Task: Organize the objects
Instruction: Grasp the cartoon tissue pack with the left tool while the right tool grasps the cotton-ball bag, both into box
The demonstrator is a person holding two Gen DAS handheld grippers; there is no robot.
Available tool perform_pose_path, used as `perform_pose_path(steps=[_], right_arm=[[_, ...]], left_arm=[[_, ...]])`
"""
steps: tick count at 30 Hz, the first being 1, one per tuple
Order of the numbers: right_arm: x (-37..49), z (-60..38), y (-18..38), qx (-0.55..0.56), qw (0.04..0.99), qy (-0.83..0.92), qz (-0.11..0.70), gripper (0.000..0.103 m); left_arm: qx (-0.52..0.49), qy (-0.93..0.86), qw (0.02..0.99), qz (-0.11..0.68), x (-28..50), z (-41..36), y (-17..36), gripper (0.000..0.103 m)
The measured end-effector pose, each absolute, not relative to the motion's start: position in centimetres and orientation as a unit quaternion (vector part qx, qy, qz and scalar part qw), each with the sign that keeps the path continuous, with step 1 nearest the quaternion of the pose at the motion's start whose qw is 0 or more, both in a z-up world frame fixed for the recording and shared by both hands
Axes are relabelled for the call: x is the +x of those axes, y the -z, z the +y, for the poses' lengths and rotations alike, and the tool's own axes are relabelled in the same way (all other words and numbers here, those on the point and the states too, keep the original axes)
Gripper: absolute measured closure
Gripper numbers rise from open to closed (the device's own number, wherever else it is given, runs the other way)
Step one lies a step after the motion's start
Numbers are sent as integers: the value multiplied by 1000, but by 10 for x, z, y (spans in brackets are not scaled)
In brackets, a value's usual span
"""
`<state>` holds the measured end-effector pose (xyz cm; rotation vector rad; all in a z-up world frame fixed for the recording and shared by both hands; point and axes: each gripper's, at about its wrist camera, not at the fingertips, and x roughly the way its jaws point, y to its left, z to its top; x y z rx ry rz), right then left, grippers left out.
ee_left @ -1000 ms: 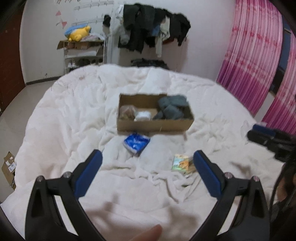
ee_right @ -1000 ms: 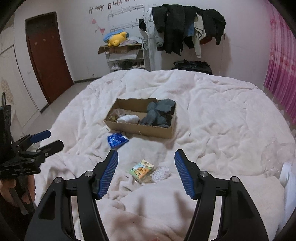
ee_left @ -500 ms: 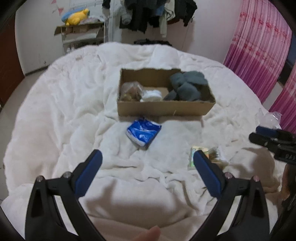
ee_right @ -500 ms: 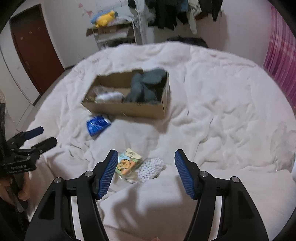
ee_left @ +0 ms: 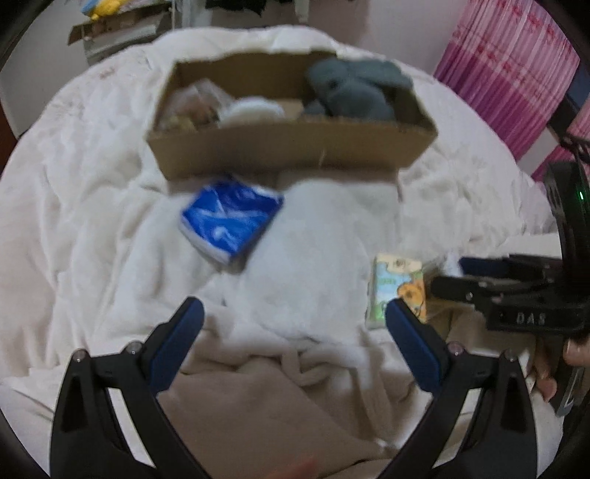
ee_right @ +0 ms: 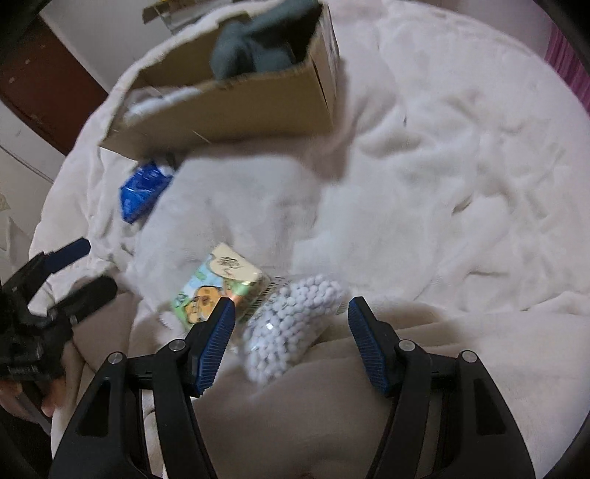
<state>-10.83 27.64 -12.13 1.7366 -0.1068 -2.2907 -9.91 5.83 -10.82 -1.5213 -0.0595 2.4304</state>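
Note:
A cardboard box (ee_left: 287, 151) (ee_right: 236, 107) sits on the white blanket, holding grey cloth (ee_left: 354, 88) and a few pale items. A blue packet (ee_left: 230, 217) (ee_right: 142, 189) lies just in front of the box. A cartoon-printed packet (ee_left: 396, 287) (ee_right: 217, 283) lies beside a clear bag of white beads (ee_right: 295, 324). My left gripper (ee_left: 295, 331) is open and empty, below the blue packet. My right gripper (ee_right: 291, 324) is open, its jaws either side of the bead bag, not closed on it.
The white blanket (ee_right: 442, 184) covers a round bed. Pink curtains (ee_left: 516, 62) hang at the right. A shelf (ee_left: 121, 33) stands by the far wall and a dark red door (ee_right: 44, 81) at the left.
Both grippers have moved forward and down toward the bed. The box and packets loom larger. My right gripper now straddles the bead bag; both jaws stay open.

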Motion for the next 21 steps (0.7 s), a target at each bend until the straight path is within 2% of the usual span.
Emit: perform_pose_path(steps=[4, 6, 9, 14, 21], right_arm=[[-113, 266, 136, 618, 141, 773, -19, 38], [-111, 266, 136, 615, 151, 774, -25, 51], [-107, 274, 131, 604, 158, 780, -50, 56], [-95, 289, 110, 572, 163, 801, -75, 59], [-85, 312, 83, 526, 137, 835, -85, 59]], left_arm=[[-531, -833, 152, -19, -100, 66, 115, 3], [-532, -831, 162, -16, -98, 72, 116, 3], [-531, -827, 184, 8, -94, 87, 115, 3], [-535, -817, 206, 67, -89, 115, 117, 4], [-540, -808, 210, 106, -97, 138, 121, 6]])
